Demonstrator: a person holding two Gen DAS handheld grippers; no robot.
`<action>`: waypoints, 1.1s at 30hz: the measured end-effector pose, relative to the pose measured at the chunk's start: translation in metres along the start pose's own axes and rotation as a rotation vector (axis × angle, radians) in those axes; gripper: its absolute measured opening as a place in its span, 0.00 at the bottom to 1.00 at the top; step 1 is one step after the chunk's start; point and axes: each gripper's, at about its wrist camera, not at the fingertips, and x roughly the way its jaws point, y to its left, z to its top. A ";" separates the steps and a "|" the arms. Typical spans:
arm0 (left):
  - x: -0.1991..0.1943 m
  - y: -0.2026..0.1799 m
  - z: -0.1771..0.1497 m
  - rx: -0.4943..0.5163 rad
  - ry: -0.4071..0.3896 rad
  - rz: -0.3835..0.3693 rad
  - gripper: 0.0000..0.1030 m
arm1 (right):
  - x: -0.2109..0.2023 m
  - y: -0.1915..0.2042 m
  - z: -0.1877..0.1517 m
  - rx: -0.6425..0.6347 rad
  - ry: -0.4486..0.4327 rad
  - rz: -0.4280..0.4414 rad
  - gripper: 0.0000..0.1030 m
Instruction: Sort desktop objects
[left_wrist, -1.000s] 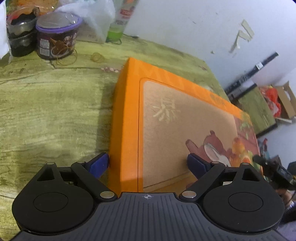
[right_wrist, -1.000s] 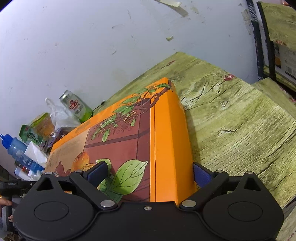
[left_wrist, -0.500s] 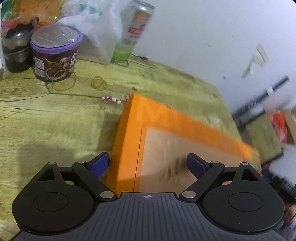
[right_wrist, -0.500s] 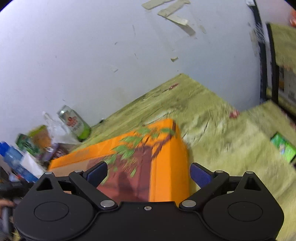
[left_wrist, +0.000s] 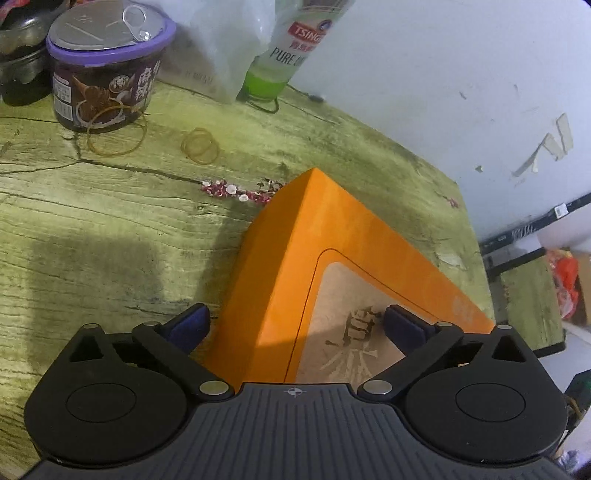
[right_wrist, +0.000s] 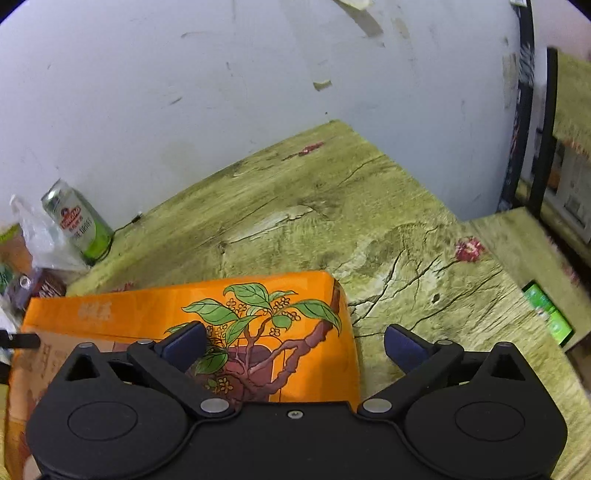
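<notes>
— Left view?
— My left gripper (left_wrist: 297, 326) has pulled back, jaws spread across the orange box's (left_wrist: 291, 258) near corner; its base hides whether the pads touch.
— Right?
— My right gripper (right_wrist: 293, 343) gapes likewise; the box has swung broadside, its left end cut off.
</notes>
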 end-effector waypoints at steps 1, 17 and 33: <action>-0.002 0.000 0.001 -0.006 0.002 -0.016 0.92 | -0.003 0.004 0.004 -0.021 -0.003 -0.001 0.99; -0.016 -0.023 0.029 0.057 -0.133 0.079 0.51 | 0.041 0.104 0.052 -0.389 0.018 0.155 0.91; 0.004 -0.004 0.024 -0.036 -0.109 0.120 0.64 | 0.109 0.102 0.047 -0.309 0.097 0.106 0.89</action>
